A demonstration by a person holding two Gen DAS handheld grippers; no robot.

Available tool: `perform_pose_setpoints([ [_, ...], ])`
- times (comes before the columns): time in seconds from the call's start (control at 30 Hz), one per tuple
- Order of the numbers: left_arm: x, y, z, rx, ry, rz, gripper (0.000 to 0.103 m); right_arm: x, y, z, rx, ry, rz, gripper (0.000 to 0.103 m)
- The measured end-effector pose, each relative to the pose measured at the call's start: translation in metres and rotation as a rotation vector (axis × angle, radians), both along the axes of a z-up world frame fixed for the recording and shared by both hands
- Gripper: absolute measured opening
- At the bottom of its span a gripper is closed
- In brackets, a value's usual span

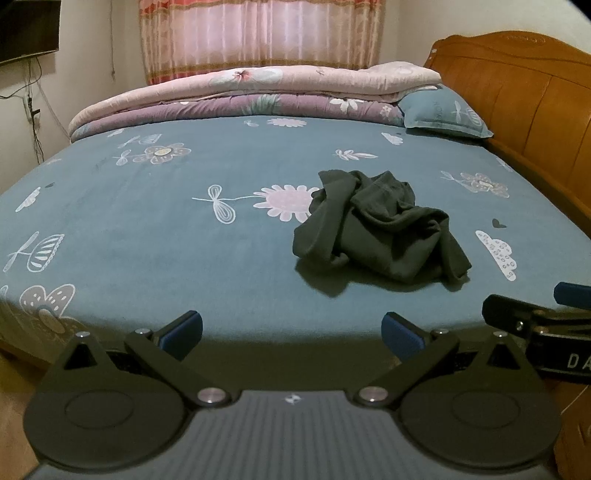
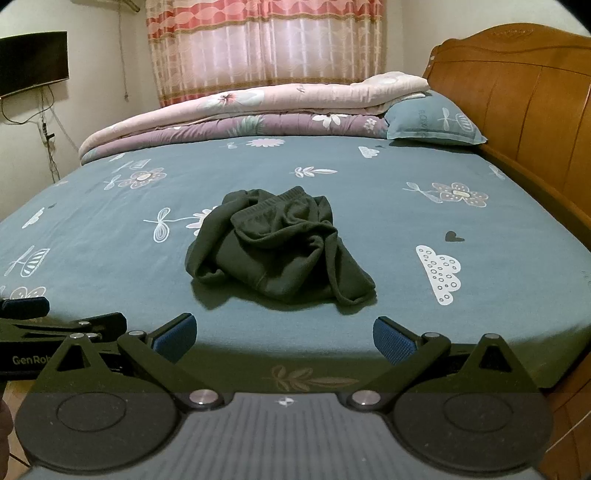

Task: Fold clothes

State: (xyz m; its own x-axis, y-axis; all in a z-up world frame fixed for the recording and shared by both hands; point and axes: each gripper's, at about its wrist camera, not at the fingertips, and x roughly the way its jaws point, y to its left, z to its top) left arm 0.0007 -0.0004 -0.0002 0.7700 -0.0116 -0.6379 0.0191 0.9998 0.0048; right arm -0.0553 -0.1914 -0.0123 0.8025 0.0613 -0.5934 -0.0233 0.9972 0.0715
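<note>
A dark green garment lies crumpled in a heap on the blue flowered bed sheet. In the right wrist view the same garment shows a ribbed waistband at its far side. My left gripper hangs open at the near edge of the bed, left of the heap and short of it. My right gripper is open too, just in front of the heap, with nothing between its blue pads. Each gripper shows at the side of the other's view.
Folded pink and purple quilts lie along the far side of the bed. A blue pillow rests against the wooden headboard on the right. A curtain hangs behind, and a dark screen is on the left wall.
</note>
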Motion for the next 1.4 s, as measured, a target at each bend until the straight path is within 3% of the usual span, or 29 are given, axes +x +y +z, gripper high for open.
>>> perform_pose_setpoints([
  [1.4,0.0023,-0.0045,0.0019,-0.001,-0.004,-0.01,0.102,0.0006,-0.0048,-0.001,-0.009,0.0,-0.016,0.103],
])
